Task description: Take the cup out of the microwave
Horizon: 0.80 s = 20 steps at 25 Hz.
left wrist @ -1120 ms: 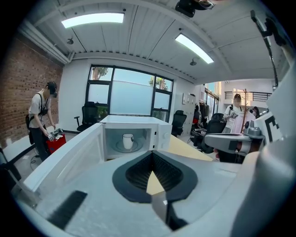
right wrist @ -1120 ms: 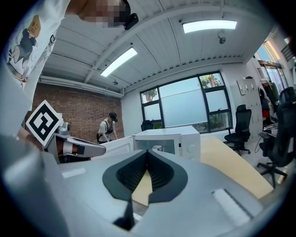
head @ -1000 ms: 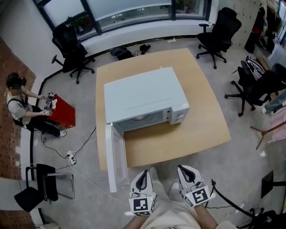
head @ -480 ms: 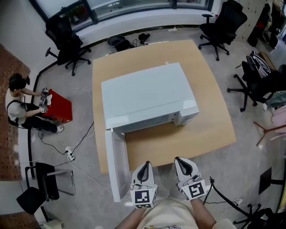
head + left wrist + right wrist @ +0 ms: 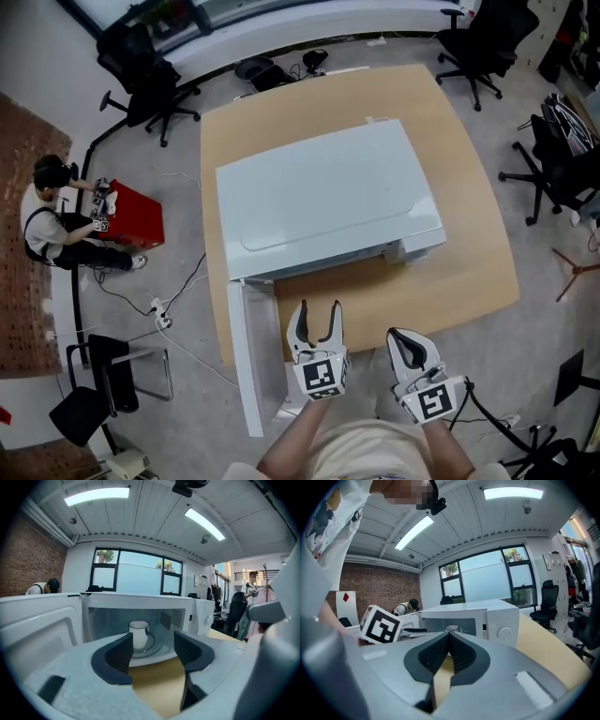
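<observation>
Seemingly the approach — left hand-held gripper (image 5: 314, 314) opening, empty, due next to straddle the cup (image 5: 138, 633) inside the microwave (image 5: 328, 202); right hand-held gripper (image 5: 410, 343) closed, empty

You hold two grippers: the left gripper (image 5: 317, 314) and the right gripper (image 5: 408, 342). Before you there is one table (image 5: 469, 258), one microwave (image 5: 319, 197) and one cup (image 5: 138, 634). Round the table you can count three office chairs (image 5: 141, 70) (image 5: 483, 42) (image 5: 558, 173), plus one plain chair (image 5: 98, 375). There is one seated person (image 5: 52, 225) and one red box (image 5: 136, 220). Overhead, two ceiling lights (image 5: 97, 495) (image 5: 205, 523).
</observation>
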Motion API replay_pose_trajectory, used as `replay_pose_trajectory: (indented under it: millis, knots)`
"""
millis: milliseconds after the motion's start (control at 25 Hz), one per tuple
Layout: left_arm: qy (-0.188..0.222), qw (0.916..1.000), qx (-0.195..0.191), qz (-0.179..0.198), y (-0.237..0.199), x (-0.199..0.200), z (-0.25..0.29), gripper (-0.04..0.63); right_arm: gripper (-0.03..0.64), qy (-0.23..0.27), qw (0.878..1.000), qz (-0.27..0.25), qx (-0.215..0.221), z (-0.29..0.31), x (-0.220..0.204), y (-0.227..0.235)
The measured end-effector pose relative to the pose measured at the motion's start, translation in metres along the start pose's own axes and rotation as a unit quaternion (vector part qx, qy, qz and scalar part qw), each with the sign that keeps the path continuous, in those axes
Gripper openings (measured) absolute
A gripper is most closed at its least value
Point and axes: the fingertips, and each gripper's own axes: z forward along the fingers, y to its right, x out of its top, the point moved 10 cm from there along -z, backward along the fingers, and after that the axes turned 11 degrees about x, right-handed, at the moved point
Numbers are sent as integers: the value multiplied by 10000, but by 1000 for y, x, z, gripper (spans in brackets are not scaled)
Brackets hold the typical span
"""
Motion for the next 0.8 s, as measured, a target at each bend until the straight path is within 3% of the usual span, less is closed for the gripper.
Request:
replay_pose_trajectory:
  millis: [80, 200, 800]
  knots:
    - [120, 9998, 128, -18, -4, -2, 26, 333, 6, -100, 9999, -22, 5, 1, -1, 6]
    - [330, 9991, 255, -65, -10, -7, 62, 375, 6, -175, 9998, -7, -15, 6, -6, 13]
    - [157, 9985, 491, 197, -14, -28, 184, 420, 6, -256, 9995, 133, 129, 30, -22, 25]
